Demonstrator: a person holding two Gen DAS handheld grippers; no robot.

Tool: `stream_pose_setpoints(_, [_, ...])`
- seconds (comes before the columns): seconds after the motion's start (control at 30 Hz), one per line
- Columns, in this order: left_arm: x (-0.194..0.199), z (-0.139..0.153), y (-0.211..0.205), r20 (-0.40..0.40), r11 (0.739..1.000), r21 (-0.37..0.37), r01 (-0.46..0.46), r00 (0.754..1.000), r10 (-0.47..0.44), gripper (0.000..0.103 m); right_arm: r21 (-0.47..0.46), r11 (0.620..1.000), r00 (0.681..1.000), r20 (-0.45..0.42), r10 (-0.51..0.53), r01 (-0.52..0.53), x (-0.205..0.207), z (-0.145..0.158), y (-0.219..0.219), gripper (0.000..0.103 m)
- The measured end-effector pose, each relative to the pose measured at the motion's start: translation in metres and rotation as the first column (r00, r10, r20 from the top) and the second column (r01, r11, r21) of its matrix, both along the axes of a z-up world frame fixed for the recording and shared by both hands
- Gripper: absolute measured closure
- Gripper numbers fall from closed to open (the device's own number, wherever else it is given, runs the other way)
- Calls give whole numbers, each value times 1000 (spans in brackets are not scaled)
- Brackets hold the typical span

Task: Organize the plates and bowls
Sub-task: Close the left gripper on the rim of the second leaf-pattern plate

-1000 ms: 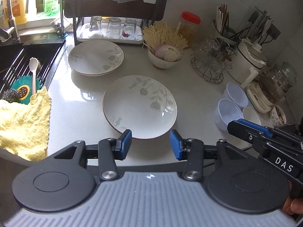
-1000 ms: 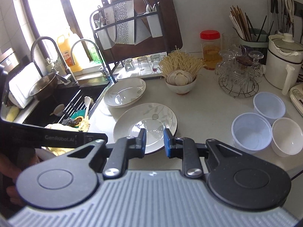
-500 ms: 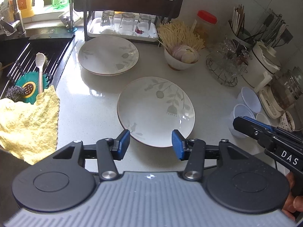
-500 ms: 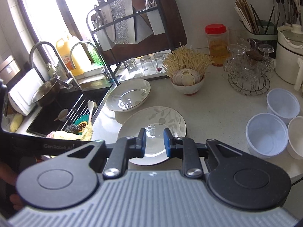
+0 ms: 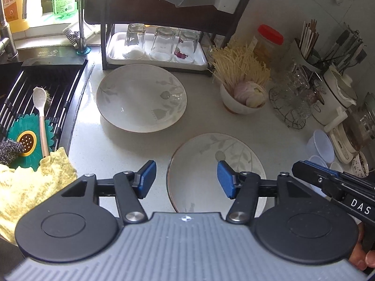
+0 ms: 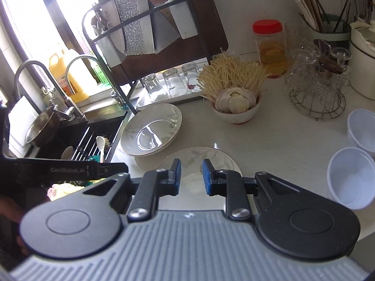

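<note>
Two white leaf-patterned plates lie on the pale counter: a deep far plate (image 5: 140,97) (image 6: 152,131) by the sink and a near plate (image 5: 215,164) (image 6: 199,157). My left gripper (image 5: 186,179) hovers over the near plate's left rim. Its jaws are opening and the pads touch nothing. It shows as a black bar (image 6: 70,169) in the right wrist view. My right gripper (image 6: 191,175) hangs above the near plate's front. Its blue pads are a narrow gap apart with nothing between them, and its tip (image 5: 302,166) shows at the right. Translucent plastic bowls (image 6: 349,178) (image 5: 322,145) stand to the right.
A black sink rack (image 5: 46,93) with a spoon, scrubbers and a yellow cloth (image 5: 30,182) borders the left. At the back stand a dark rack with upturned glasses (image 5: 161,44), a noodle and garlic bowl (image 5: 243,98), a wire glass holder (image 5: 295,98), a red-lidded jar (image 6: 269,46) and utensils.
Both grippers have moved forward over the counter toward the plates. The left view has shifted left, so the near plate now sits right of centre. The left jaws have widened; the right jaws are unchanged.
</note>
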State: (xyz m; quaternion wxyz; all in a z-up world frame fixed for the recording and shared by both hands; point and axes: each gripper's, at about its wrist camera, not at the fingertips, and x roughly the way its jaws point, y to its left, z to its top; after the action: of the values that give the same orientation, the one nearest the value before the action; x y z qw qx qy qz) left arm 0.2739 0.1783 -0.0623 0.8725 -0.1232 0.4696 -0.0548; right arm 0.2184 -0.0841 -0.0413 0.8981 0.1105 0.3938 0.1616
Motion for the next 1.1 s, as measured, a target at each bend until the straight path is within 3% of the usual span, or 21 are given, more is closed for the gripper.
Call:
stream_pose_setpoints(0.07, [11, -5, 11, -3, 1000, -7, -6, 1000, 6, 36, 10, 1000, 1000, -25, -1, 1, 10, -3, 6, 67])
stream_pose_setpoints(0.1, [16, -8, 18, -6, 1000, -12, -11, 1000, 11, 36, 17, 1000, 999, -38, -4, 4, 16, -5, 9, 51])
stream_pose_setpoints(0.13, [21, -10, 24, -9, 1000, -17, -16, 1000, 15, 36, 23, 1000, 999, -44, -7, 8, 20, -7, 11, 41])
stream_pose_setpoints(0.17, [25, -13, 30, -11, 1000, -22, -22, 1000, 21, 35, 24, 1000, 999, -52, -11, 13, 25, -9, 14, 40])
stream_pose_setpoints(0.5, [72, -46, 97, -54, 997, -44, -67, 996, 64, 35, 55, 997, 988, -146, -42, 50, 77, -34, 53, 40])
stream_pose_setpoints(0.73, [105, -67, 123, -82, 997, -60, -44, 996, 39, 35, 54, 995, 980, -186, -70, 82, 107, -53, 76, 42])
stream_pose_setpoints(0.97, [137, -90, 146, -104, 995, -87, -41, 994, 32, 37, 21, 995, 969, -228, -91, 99, 131, -73, 99, 57])
stream_pose_setpoints(1.1, [152, -100, 154, -114, 996, -92, -19, 993, 8, 49, 1, 994, 967, -234, -102, 105, 146, -82, 110, 64])
